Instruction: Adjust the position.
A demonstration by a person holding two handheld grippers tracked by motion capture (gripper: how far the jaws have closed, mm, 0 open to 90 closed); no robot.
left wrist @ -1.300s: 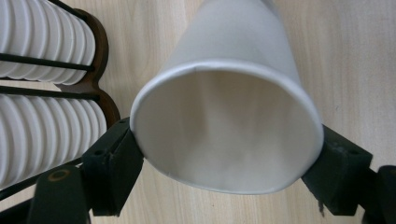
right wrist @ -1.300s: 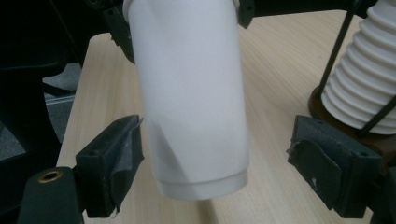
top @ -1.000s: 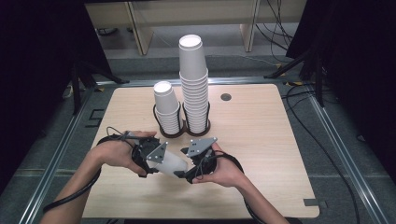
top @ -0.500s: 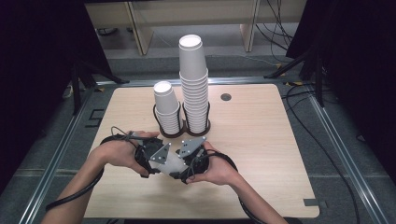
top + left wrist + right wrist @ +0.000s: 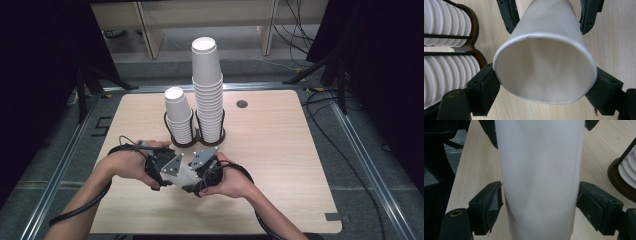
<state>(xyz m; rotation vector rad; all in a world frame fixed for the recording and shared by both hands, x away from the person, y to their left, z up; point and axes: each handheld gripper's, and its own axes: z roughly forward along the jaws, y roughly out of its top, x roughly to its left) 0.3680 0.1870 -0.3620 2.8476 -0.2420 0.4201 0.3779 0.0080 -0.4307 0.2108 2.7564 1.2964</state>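
Note:
A white paper cup (image 5: pixel 186 176) lies on its side just above the wooden table (image 5: pixel 280 150), held between both grippers. In the left gripper view, the cup's (image 5: pixel 546 67) open mouth faces the camera, and my left gripper (image 5: pixel 544 87) is shut on its rim end, a pad on each side. My right gripper (image 5: pixel 541 208) is shut on the narrower base end of the cup (image 5: pixel 539 177), whose wall is slightly dented. From above, the left gripper (image 5: pixel 176 174) and right gripper (image 5: pixel 197 178) meet nose to nose near the front of the table.
Behind the hands a dark two-ring holder (image 5: pixel 196 140) carries a tall stack of cups (image 5: pixel 207 95) and a shorter stack (image 5: pixel 179 116). A round hole (image 5: pixel 242 104) sits in the table at the back. Cables trail from both grippers over the front edge.
The right gripper has moved left, in toward the left gripper, and now has its jaws around the cup's base end. The left hand has stayed put with the cup.

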